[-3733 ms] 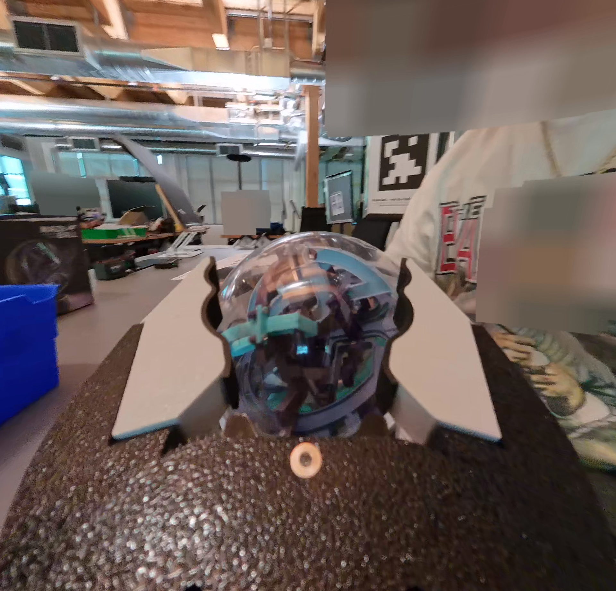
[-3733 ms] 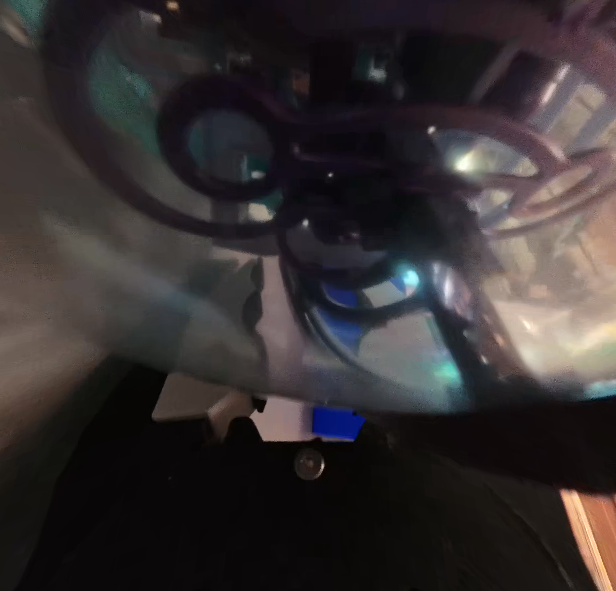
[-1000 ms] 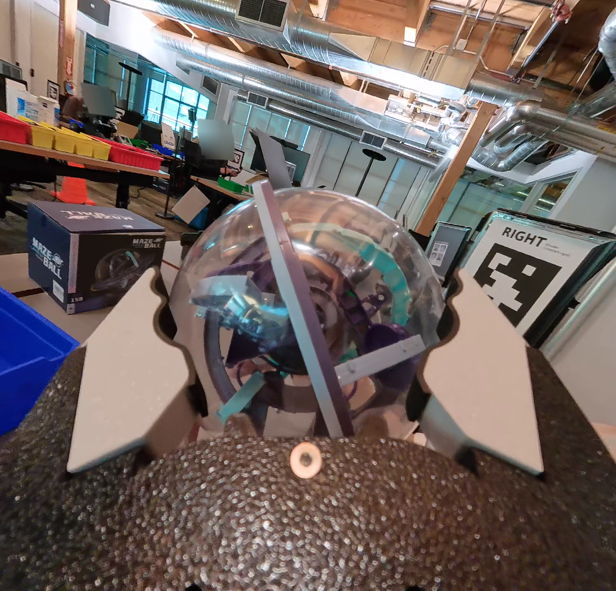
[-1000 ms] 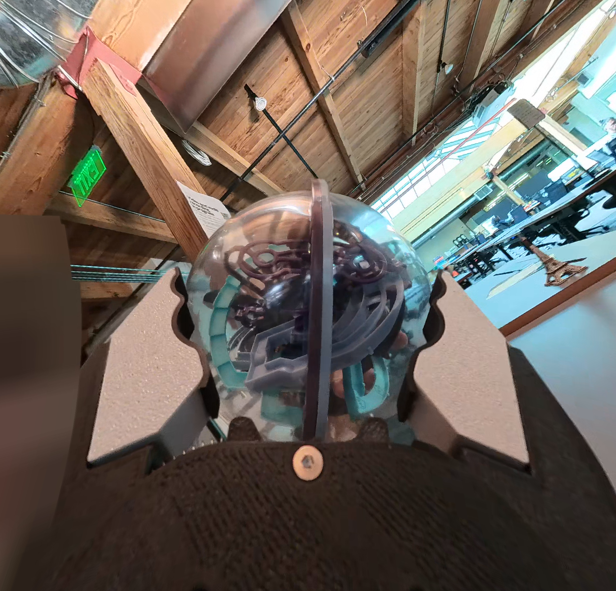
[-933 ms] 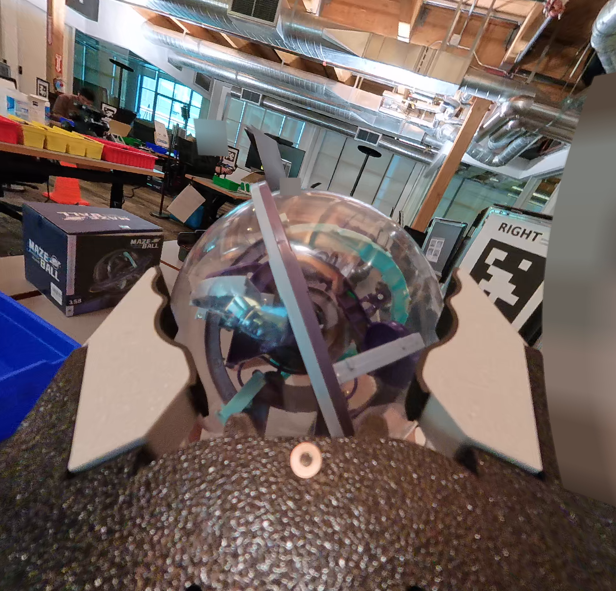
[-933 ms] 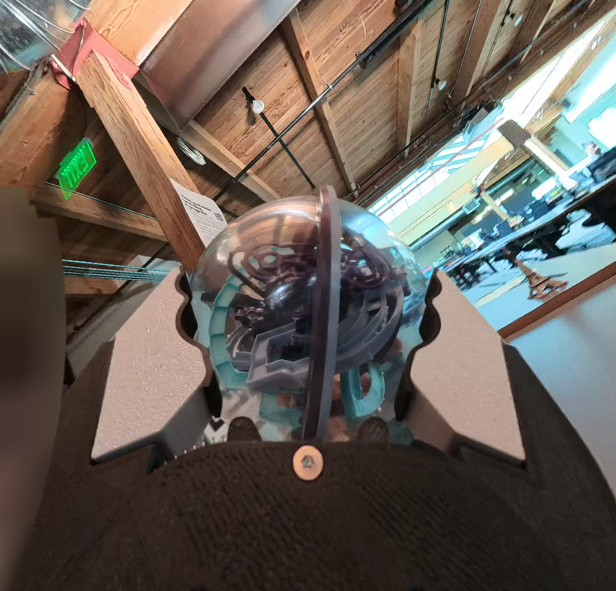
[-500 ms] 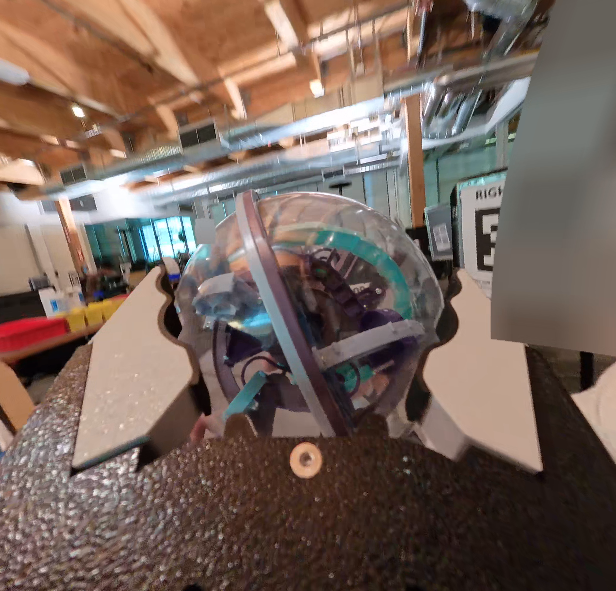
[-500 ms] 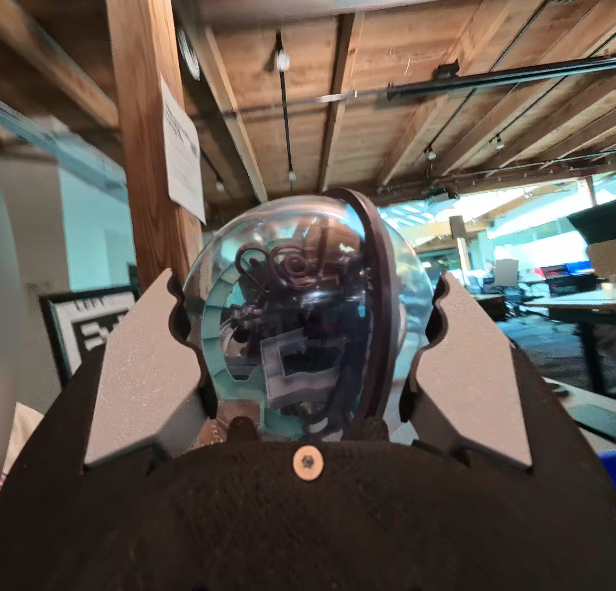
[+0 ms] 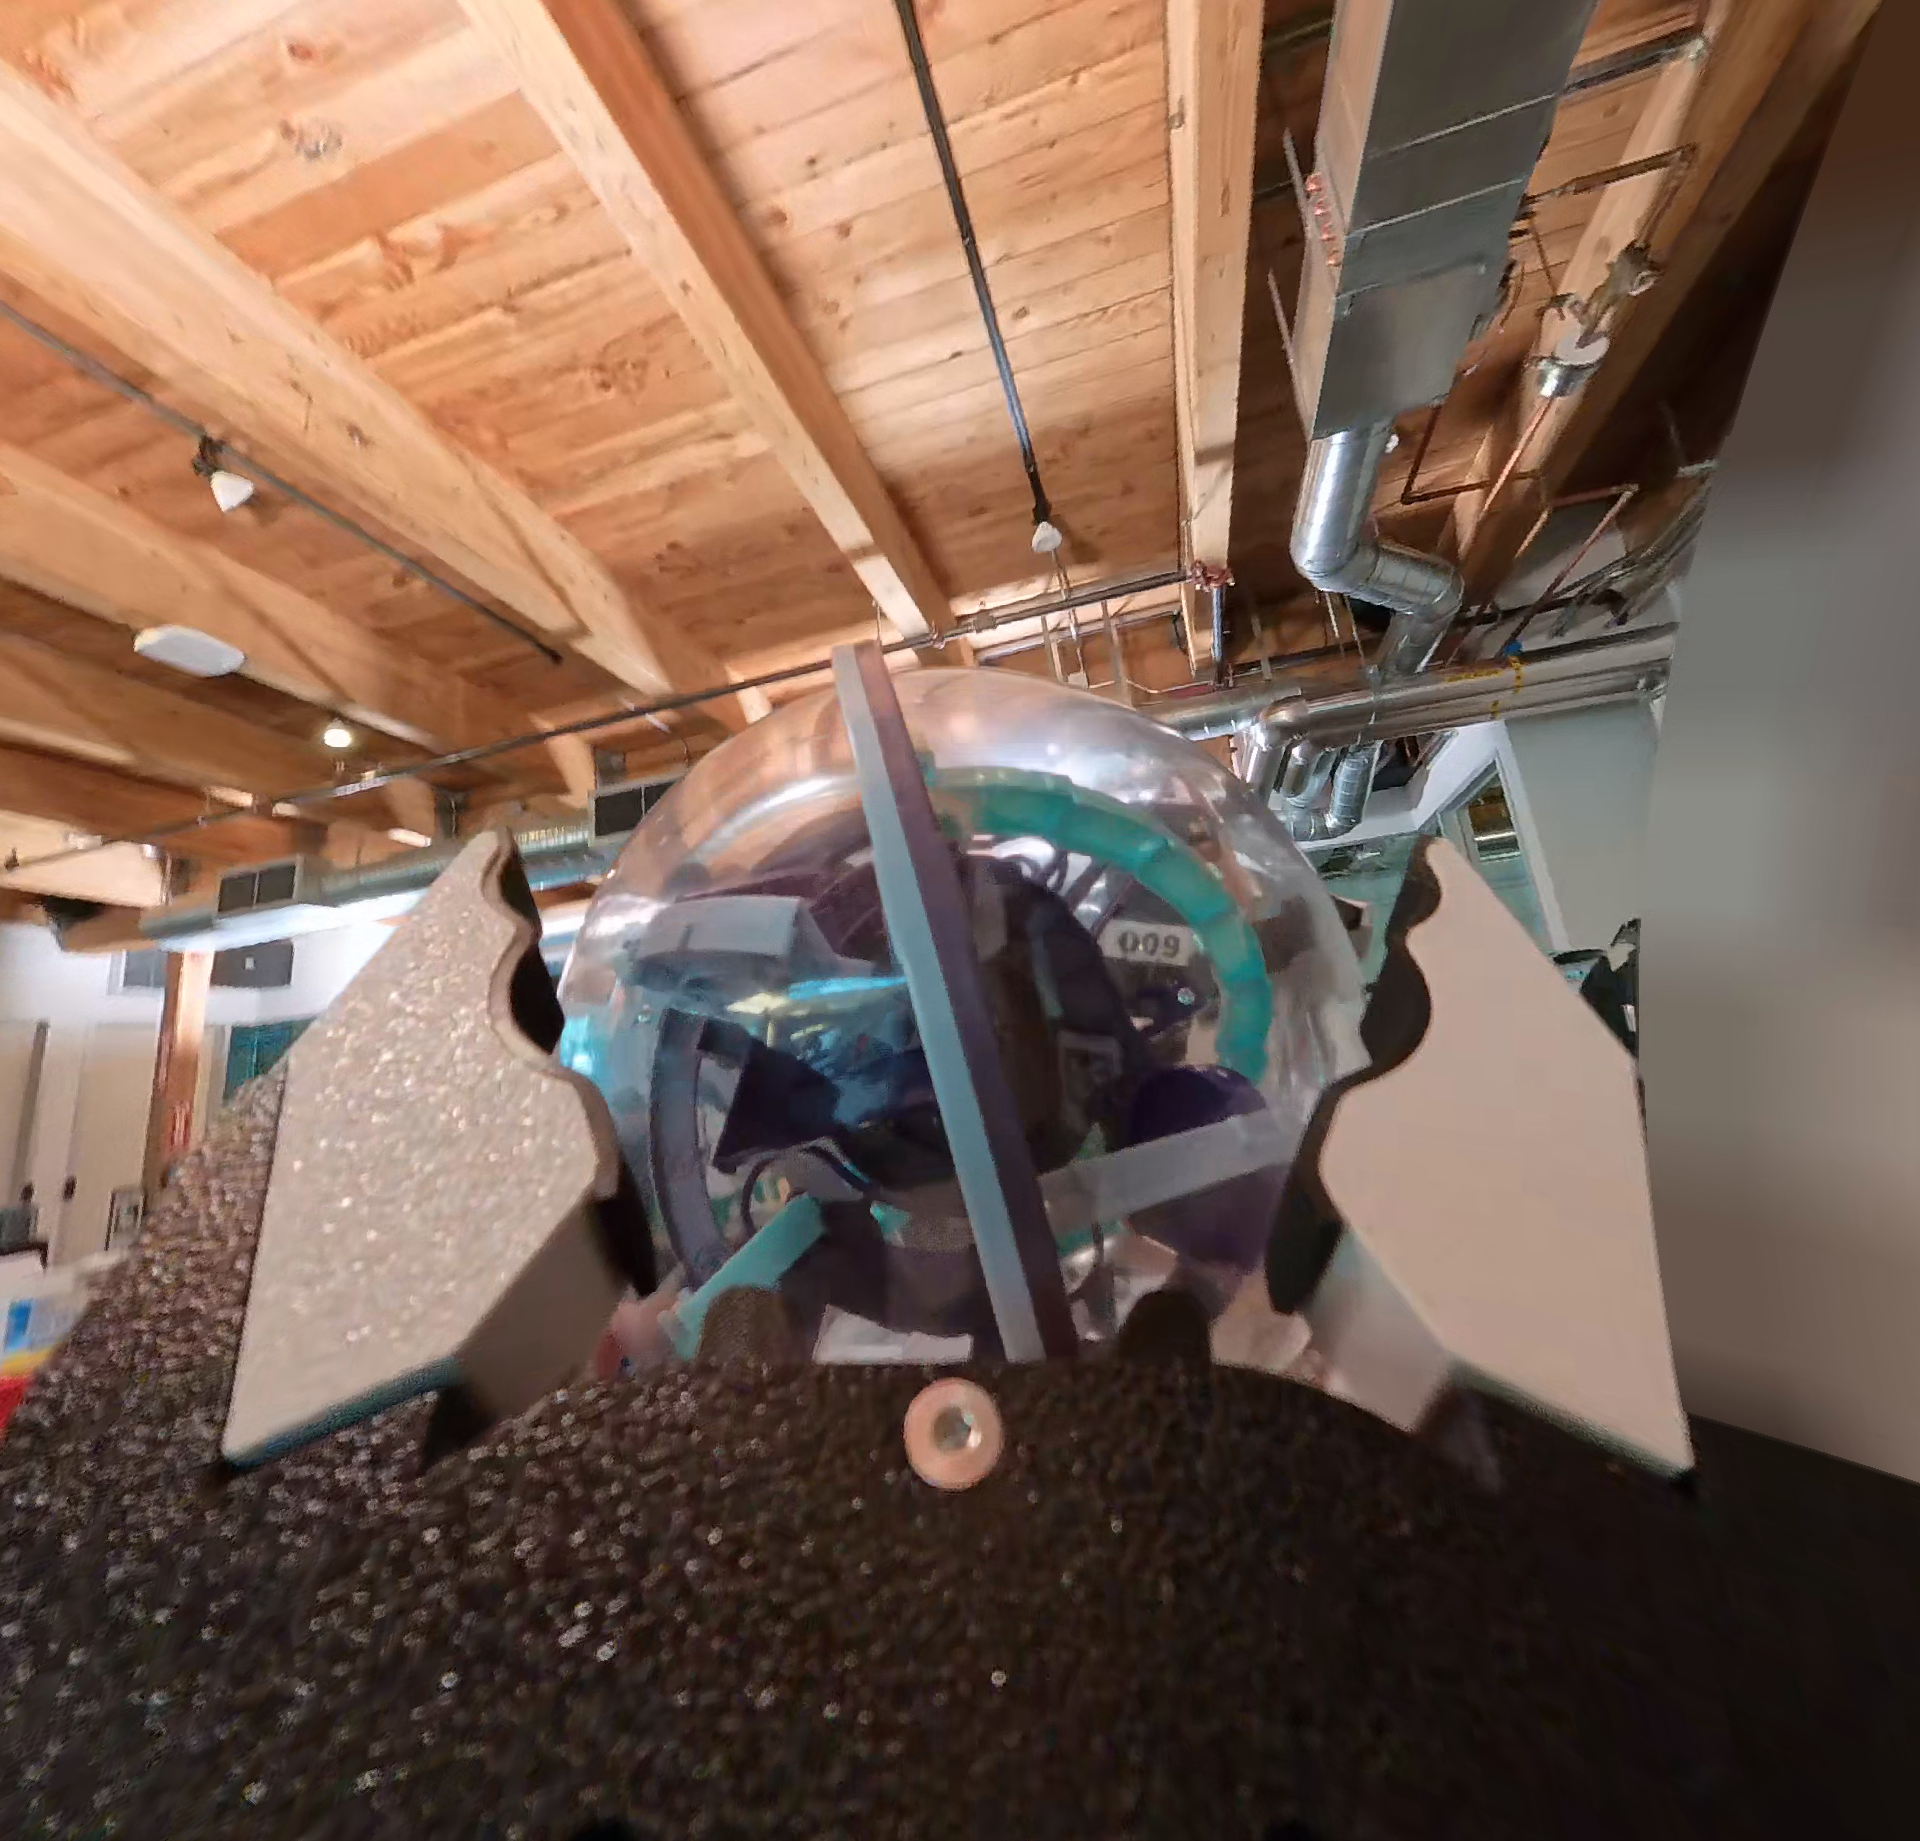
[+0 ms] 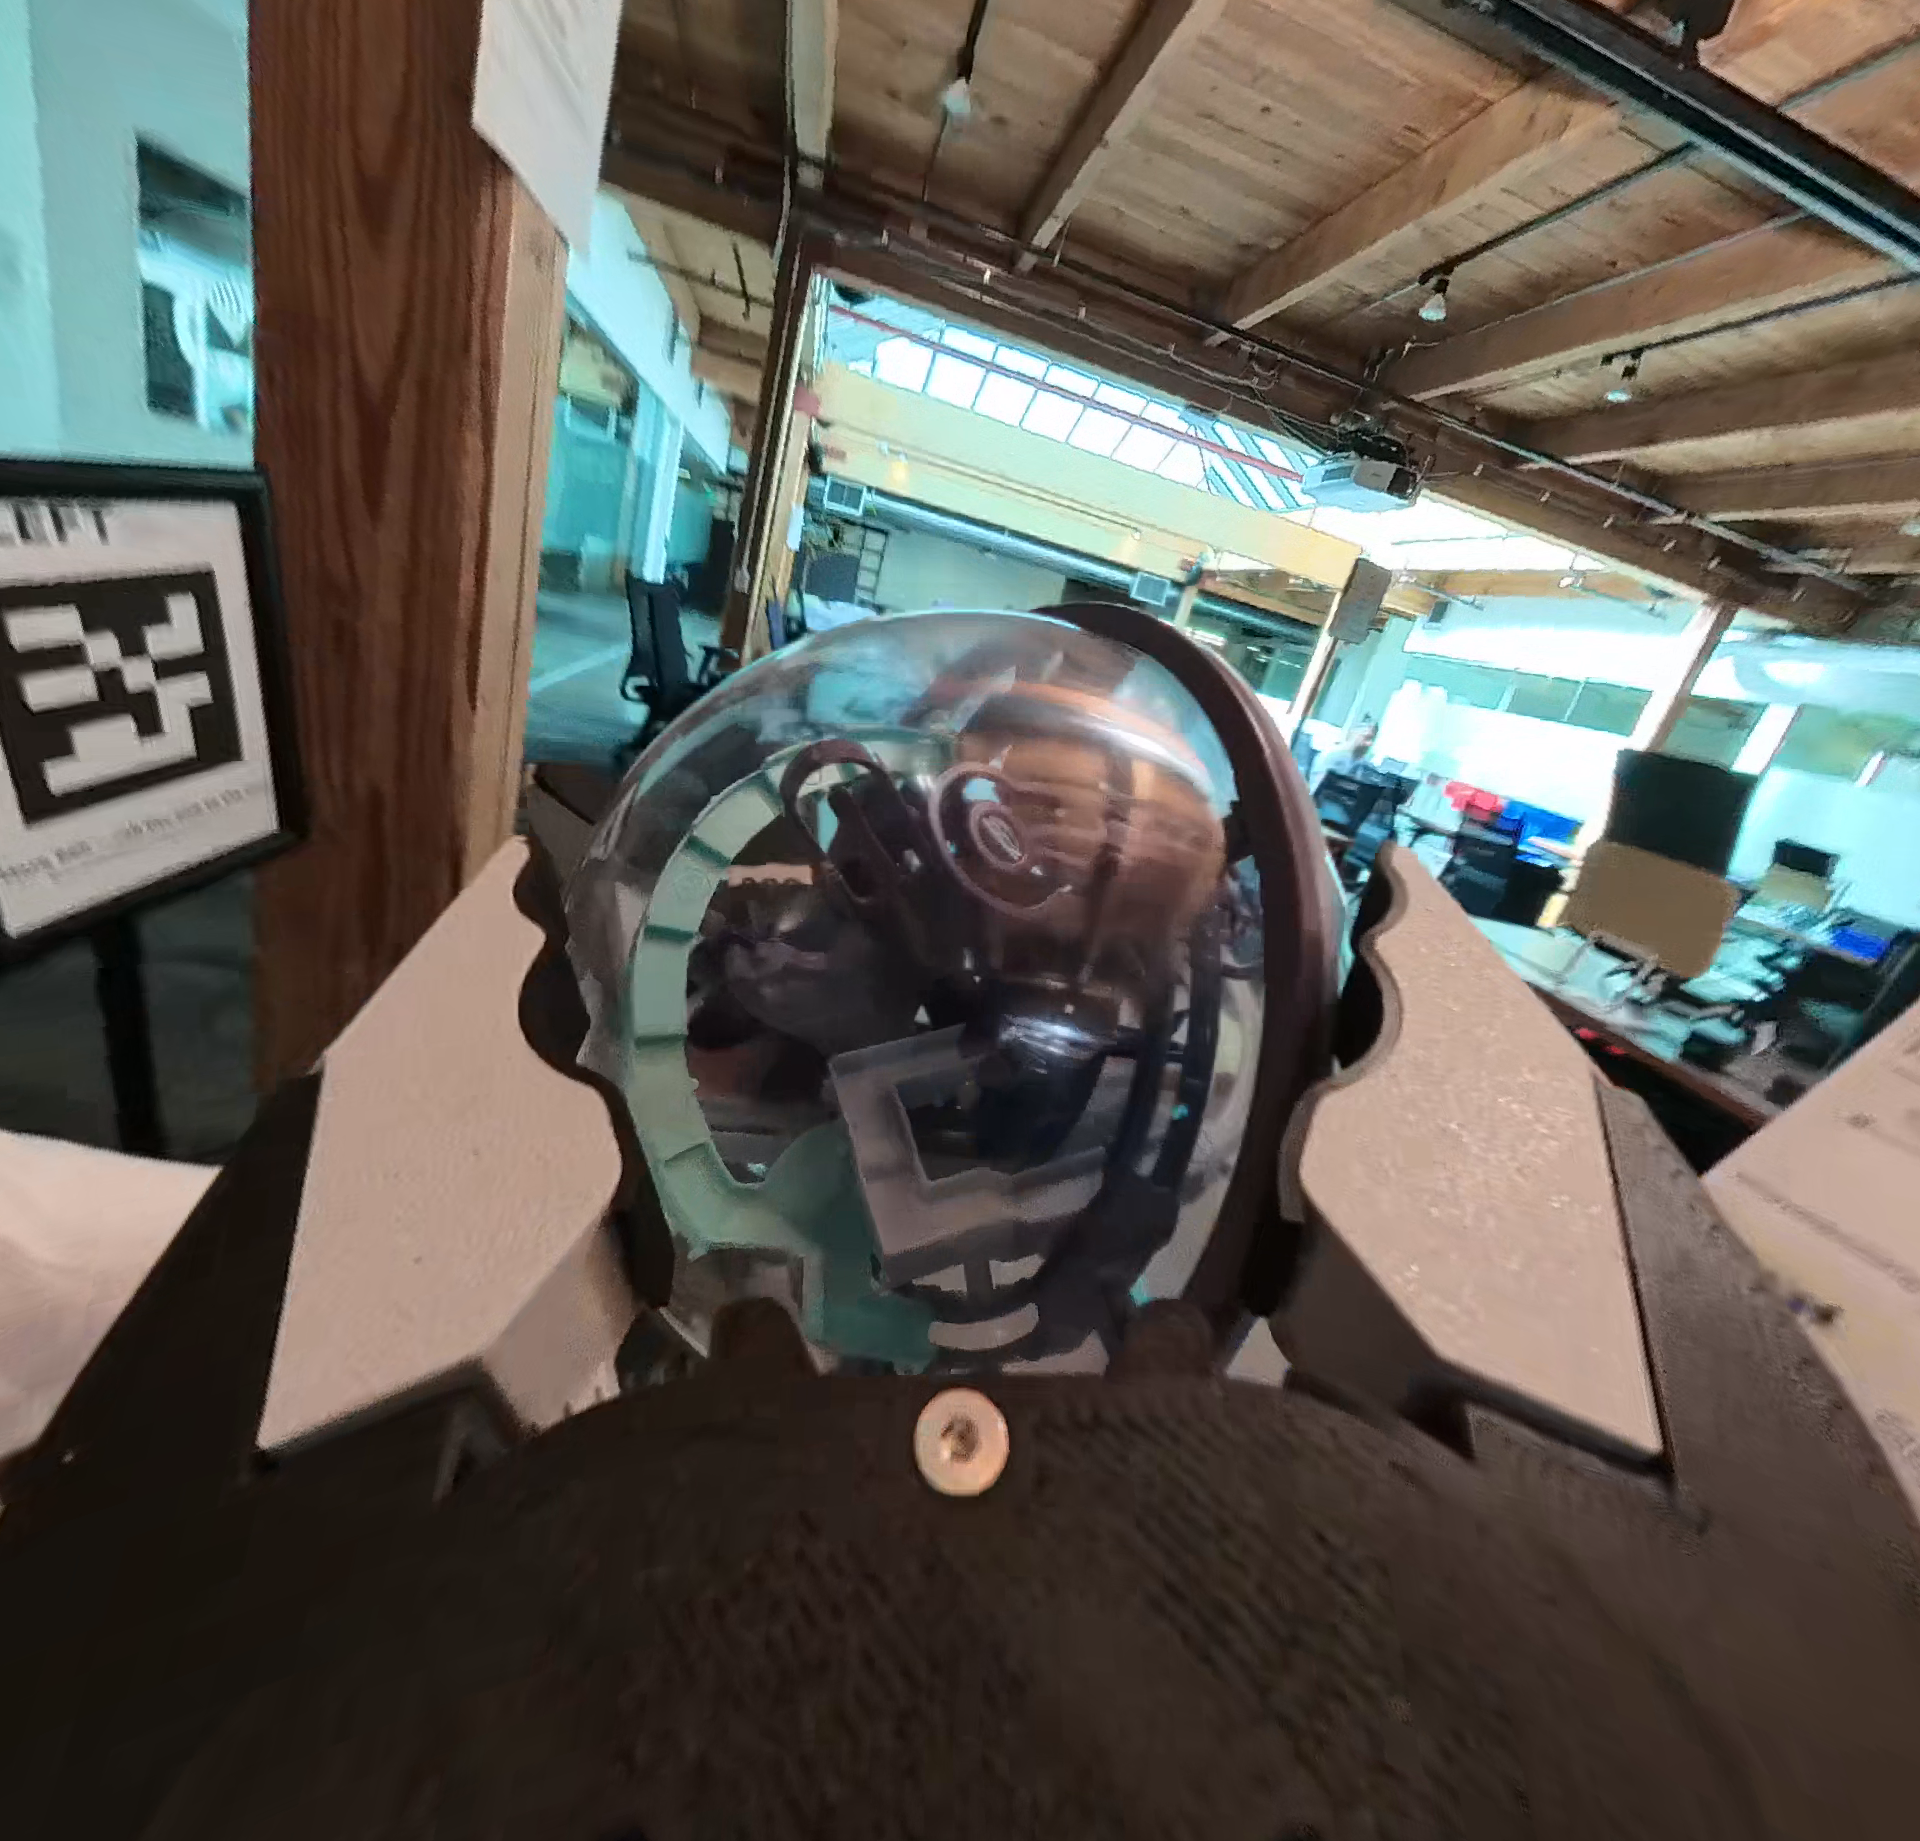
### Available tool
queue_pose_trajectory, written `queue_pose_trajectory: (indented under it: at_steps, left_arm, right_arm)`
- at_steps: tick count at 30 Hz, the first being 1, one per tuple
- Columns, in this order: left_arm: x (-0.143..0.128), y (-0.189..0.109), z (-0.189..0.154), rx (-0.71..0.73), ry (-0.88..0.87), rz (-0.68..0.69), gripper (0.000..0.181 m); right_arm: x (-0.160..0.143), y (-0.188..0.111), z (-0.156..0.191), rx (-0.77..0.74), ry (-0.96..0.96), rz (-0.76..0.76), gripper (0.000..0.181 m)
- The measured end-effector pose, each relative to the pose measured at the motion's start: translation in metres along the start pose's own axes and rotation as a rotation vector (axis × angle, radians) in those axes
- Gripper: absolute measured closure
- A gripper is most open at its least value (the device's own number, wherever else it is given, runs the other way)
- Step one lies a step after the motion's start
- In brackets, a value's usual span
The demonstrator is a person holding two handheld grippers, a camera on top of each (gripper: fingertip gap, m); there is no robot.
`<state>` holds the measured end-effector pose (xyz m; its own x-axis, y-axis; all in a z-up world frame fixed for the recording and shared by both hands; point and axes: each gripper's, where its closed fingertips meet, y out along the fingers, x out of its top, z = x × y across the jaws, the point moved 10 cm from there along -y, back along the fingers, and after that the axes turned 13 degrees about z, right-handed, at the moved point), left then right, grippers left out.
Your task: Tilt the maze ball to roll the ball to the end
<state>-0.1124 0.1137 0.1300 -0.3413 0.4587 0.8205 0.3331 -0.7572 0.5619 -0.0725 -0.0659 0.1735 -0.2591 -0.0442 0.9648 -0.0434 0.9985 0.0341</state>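
The maze ball (image 9: 956, 1022) sits at the centre of both wrist views, lifted clear of any table and framed against the timber ceiling. It is a clear, hard plastic sphere with teal, grey and purple tracks inside and a flat equatorial rim (image 9: 935, 1012) that runs nearly upright through the middle of the left wrist view and curves along the right of the globe in the right wrist view (image 10: 1278, 960).

The left gripper (image 9: 961, 1074) is closed onto the sphere, its scalloped grey fingers (image 9: 416, 1116) pressing the shell at the left and right of the frame. The right gripper (image 10: 956, 1053) clamps the same globe in the same way, fingers (image 10: 457, 1147) hard against the curved wall on either side. So the ball is pinched from two directions at once.

I judge it light and rigid, but smooth and slippery: a glossy curved shell gives the fingers little to bite on, and too hard a squeeze might flex or crack the thin plastic. The widest part of the globe, seated in the finger notches, looks the best place to hold; the rim could serve as a stop against rotation. The small rolling ball inside I cannot pick out among the tracks, so how far along the maze it has got cannot be told. Tilts should probably be slow and small.
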Motion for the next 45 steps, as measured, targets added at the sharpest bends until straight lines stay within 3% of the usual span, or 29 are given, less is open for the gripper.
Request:
queue_pose_trajectory:
  at_steps: [6, 11, 16, 22, 33, 45]
  left_arm:
    - [0.027, -0.008, -0.014, -0.015, 0.094, -0.008, 0.028]
    - [0.054, 0.000, -0.031, 0.000, 0.291, 0.058, 0.031]
    - [0.072, 0.019, -0.044, 0.053, 0.468, 0.230, 0.033]
    - [0.077, 0.033, -0.043, 0.110, 0.431, 0.351, 0.033]
    - [0.060, 0.031, -0.024, 0.158, 0.282, 0.399, 0.034]
    - [0.050, 0.029, -0.024, 0.174, 0.311, 0.419, 0.035]
  right_arm:
    - [0.018, 0.014, 0.017, 0.023, -0.083, -0.032, 0.035]
    - [0.017, 0.013, 0.017, 0.076, -0.142, -0.251, 0.034]
    - [0.013, 0.013, 0.009, 0.105, -0.050, -0.461, 0.035]
    - [-0.006, 0.014, 0.001, 0.105, 0.087, -0.624, 0.036]
    - [-0.029, 0.012, -0.006, 0.038, 0.255, -0.596, 0.036]
    - [-0.041, 0.012, -0.011, 0.053, 0.278, -0.617, 0.036]
